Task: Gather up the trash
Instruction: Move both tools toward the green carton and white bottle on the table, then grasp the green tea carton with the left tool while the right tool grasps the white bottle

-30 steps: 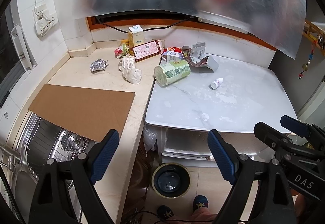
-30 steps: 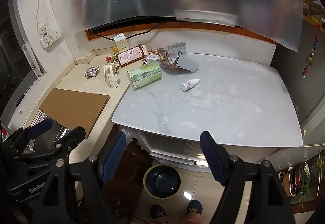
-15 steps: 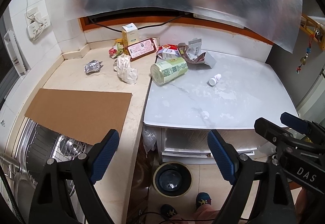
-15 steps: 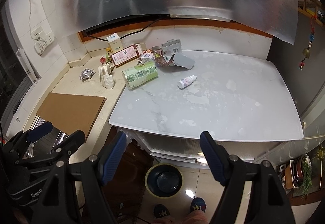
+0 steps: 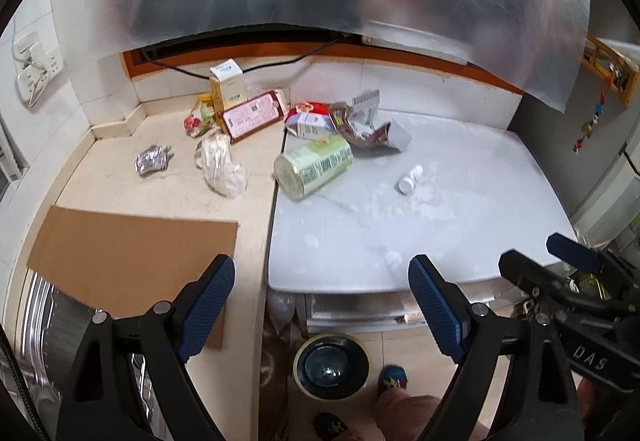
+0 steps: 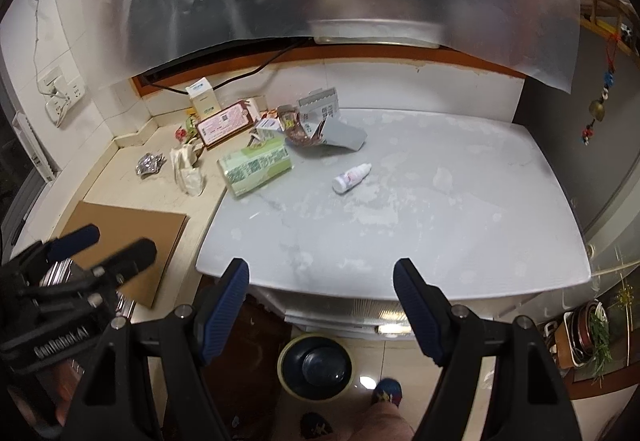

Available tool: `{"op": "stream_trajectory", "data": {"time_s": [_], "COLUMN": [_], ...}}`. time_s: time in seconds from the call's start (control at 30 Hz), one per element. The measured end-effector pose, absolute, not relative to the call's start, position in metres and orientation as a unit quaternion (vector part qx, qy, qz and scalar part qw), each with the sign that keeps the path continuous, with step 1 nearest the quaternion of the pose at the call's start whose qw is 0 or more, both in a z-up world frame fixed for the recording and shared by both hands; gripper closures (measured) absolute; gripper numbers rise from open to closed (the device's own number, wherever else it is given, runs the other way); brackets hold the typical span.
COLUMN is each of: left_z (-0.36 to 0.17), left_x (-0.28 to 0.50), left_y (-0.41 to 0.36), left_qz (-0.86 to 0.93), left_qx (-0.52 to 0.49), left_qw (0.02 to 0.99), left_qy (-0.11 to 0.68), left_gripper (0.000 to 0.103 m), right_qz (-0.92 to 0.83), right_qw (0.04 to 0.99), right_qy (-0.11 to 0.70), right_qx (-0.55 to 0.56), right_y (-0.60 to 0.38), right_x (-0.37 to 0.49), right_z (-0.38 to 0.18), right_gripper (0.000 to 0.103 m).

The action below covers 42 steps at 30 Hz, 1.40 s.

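Trash lies at the back of the counter and white table: a green can [image 5: 313, 170] [image 6: 256, 168] on its side, a small white bottle [image 5: 409, 179] [image 6: 351, 178], a crumpled foil ball [image 5: 151, 160] [image 6: 149, 164], a crumpled white bag [image 5: 220, 169] [image 6: 187, 170], torn wrappers and boxes [image 5: 352, 124] [image 6: 316, 125]. A round bin [image 5: 331, 365] [image 6: 314, 360] stands on the floor below the table. My left gripper [image 5: 320, 305] is open and empty over the counter edge. My right gripper [image 6: 320, 301] is open and empty at the table's front edge.
A cardboard sheet [image 5: 128, 253] [image 6: 120, 237] lies over the steel sink [image 5: 36, 313] at the left. A pink card box [image 5: 250, 117] and a yellow carton [image 5: 228, 89] stand by the back wall. The person's feet [image 6: 384, 389] are beside the bin.
Both grippers have moved forward, closer to the counter and table; the trash appears larger. Their jaws stay open. Nothing on the surfaces has moved.
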<state>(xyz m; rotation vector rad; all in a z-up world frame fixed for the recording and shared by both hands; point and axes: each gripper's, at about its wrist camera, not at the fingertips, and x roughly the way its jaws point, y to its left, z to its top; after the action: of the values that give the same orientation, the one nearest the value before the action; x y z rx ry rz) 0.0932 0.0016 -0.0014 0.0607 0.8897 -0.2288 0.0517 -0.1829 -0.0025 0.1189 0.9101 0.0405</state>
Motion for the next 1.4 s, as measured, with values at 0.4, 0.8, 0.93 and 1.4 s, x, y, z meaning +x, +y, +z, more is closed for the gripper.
{"op": "stream_trajectory", "data": {"time_s": [0.4, 0.8, 0.93, 1.4], "left_z": [-0.009, -0.086, -0.106, -0.149], "left_x": [0.188, 0.3, 0.324, 0.353], "left_y": [-0.025, -0.07, -0.079, -0.082], "left_qz": [-0.098, -0.103, -0.107, -0.094], "left_qx": [0.073, 0.164, 0.183, 0.17], "left_qw": [0.889, 0.835, 0.821, 0.784], "left_qy": [0.44, 0.515, 0.53, 0.589], "left_gripper": [0.015, 0.016, 0.016, 0.019], "right_qz": [0.047, 0.051, 0.046, 0.051], "right_qw": [0.885, 0.842, 0.824, 0.812], "right_qy": [0.458, 0.526, 0.553, 0.577], "right_qx": [0.066, 0.104, 0.112, 0.069], "right_y": [-0.21, -0.233, -0.236, -0.226], "right_x": [0.144, 0.24, 0.265, 0.286], "right_z": [-0.022, -0.096, -0.123, -0.155], "right_gripper": [0.028, 0.028, 0.035, 0.053]}}
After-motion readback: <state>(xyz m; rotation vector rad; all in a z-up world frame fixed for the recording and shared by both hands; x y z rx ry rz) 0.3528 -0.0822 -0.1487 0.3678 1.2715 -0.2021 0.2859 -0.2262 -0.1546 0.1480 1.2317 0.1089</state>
